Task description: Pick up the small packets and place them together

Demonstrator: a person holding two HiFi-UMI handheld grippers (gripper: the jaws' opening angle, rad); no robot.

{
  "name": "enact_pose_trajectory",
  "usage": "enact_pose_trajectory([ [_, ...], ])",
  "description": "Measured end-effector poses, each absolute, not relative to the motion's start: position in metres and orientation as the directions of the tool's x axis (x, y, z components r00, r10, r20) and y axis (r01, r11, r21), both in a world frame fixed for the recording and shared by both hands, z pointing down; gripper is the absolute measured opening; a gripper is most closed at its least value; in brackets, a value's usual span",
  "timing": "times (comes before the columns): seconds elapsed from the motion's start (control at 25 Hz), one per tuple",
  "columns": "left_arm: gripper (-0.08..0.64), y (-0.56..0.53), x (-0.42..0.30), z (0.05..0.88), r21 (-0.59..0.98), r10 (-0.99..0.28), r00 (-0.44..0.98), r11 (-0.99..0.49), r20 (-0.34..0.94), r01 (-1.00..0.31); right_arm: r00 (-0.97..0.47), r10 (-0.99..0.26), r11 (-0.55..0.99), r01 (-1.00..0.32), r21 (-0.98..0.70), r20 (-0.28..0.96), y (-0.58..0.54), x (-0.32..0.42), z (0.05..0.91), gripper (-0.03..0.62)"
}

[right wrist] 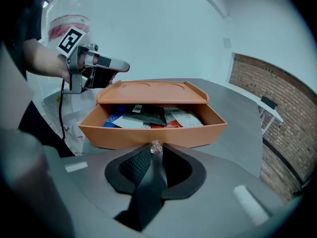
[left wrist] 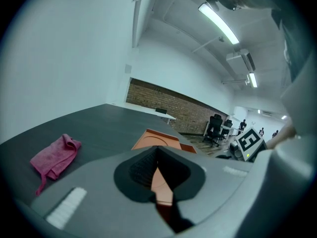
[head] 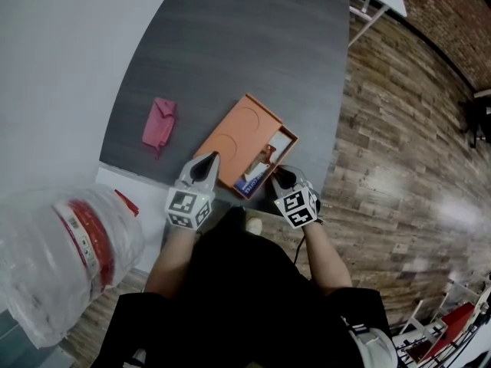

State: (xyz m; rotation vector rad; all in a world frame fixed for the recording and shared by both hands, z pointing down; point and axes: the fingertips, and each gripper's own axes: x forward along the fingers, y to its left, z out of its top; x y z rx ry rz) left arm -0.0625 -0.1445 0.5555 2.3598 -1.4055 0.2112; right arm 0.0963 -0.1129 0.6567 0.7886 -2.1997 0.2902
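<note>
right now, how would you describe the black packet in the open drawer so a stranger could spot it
On the dark grey table stands an orange box with its drawer pulled open. The black packet lies mid-drawer, the only dark one among the paler packets.

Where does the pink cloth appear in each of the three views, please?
Head view: the pink cloth lies on the dark table, left of the orange box.
Left gripper view: the cloth is at lower left, left of the box.
Right gripper view: not in it.
Shared landmark: the orange box, in all three.
</note>
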Motion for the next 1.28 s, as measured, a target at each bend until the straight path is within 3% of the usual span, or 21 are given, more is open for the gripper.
enact_pose_trajectory([
  [1.28,0.0,-0.136,-0.049,0.573,0.229,-0.755,0.529,-0.477,0.387,-0.848,-0.445,-0.482,0.752,-0.652,0.096,0.755,-0.096,0.122,0.661,0.075],
])
